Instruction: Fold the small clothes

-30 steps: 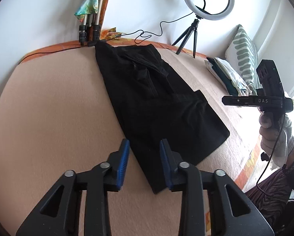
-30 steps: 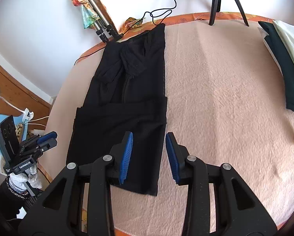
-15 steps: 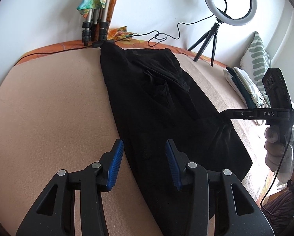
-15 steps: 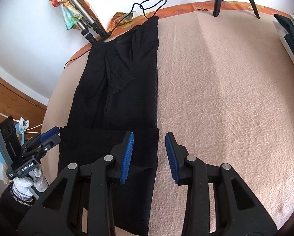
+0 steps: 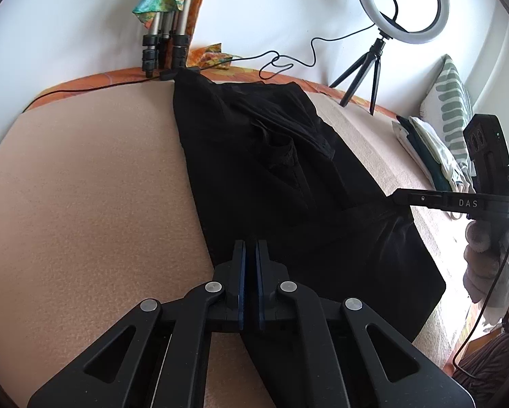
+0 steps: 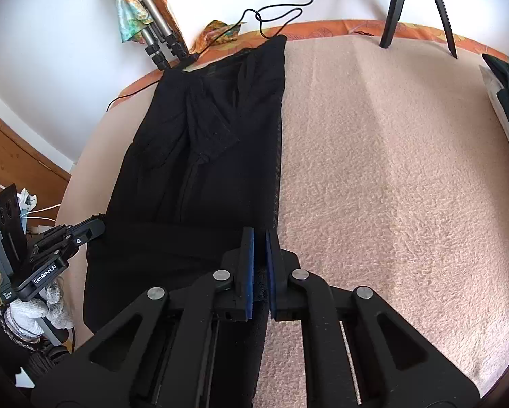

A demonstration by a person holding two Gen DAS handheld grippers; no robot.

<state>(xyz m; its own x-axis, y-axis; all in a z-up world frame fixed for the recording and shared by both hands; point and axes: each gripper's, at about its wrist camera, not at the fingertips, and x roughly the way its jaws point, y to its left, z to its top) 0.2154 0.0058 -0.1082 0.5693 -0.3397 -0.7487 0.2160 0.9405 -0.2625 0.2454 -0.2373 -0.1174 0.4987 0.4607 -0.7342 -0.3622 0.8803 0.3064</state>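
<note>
A long black garment [image 5: 271,170] lies flat on the beige blanket [image 5: 84,187], its near end folded over into a double layer. My left gripper [image 5: 251,248] sits at the fold's left edge, jaws closing to a thin slit with black cloth pinched between the blue pads. In the right wrist view the same garment [image 6: 213,153] runs away from me. My right gripper [image 6: 259,238] is at the fold's right edge, jaws closing tight with cloth between the pads. Each view shows the other gripper [image 5: 397,199] [image 6: 94,227] at the opposite edge, held by a gloved hand [image 5: 485,255].
A ring light on a small tripod [image 5: 402,3] stands at the back right, its cable [image 5: 288,61] looping near the garment's far end. Tripod legs with a colourful scarf [image 5: 162,34] lean on the wall. Folded clothes [image 5: 427,149] and a striped pillow [image 5: 451,108] lie at right.
Both grippers moved forward onto the garment's folded near end and went from open to shut on its two side edges.
</note>
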